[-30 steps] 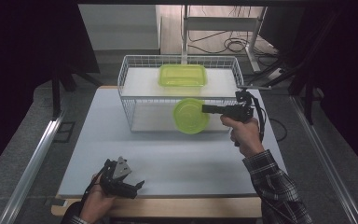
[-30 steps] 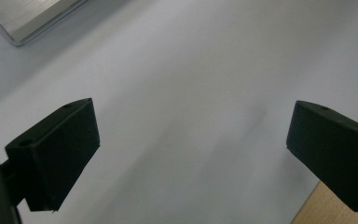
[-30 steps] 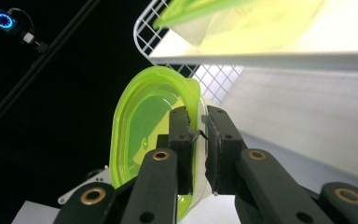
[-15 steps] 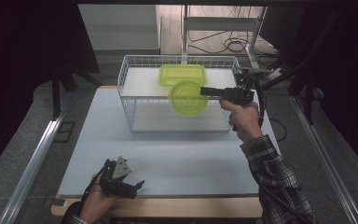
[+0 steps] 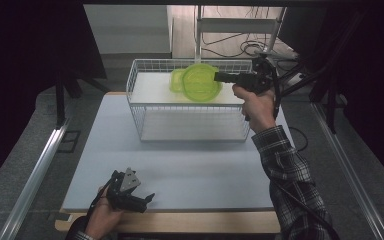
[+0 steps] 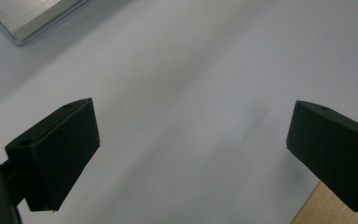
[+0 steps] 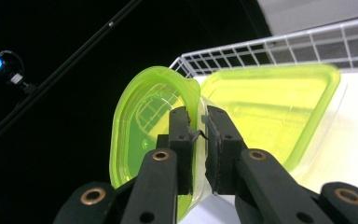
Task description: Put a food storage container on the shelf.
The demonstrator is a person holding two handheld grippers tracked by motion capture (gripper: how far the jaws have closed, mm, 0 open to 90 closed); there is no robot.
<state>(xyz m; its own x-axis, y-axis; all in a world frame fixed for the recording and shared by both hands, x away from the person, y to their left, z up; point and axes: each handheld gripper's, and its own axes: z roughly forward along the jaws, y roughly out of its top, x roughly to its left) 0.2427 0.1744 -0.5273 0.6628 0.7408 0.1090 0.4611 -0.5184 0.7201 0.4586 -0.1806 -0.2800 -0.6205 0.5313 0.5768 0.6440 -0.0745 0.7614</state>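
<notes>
The right gripper (image 5: 219, 77) pinches a green bowl's (image 5: 200, 81) rim above the basket (image 5: 190, 116), beside a green tub (image 7: 279, 98). The left gripper (image 5: 142, 198), jaws spread, rests near the table's (image 5: 200, 165) front edge.

White desk (image 5: 190, 165) with a wooden near edge; white wire basket (image 5: 190, 122) standing on its far half; left gripper (image 5: 130, 192) resting near-left.

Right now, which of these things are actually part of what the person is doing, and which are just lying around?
Part of the job:
- round green container, pinched at its rim by the right gripper
- white wire basket
- green rectangular container inside the basket

Just there:
- left gripper, open, nothing between its jaws
- white table mat
- cables on the floor
</notes>
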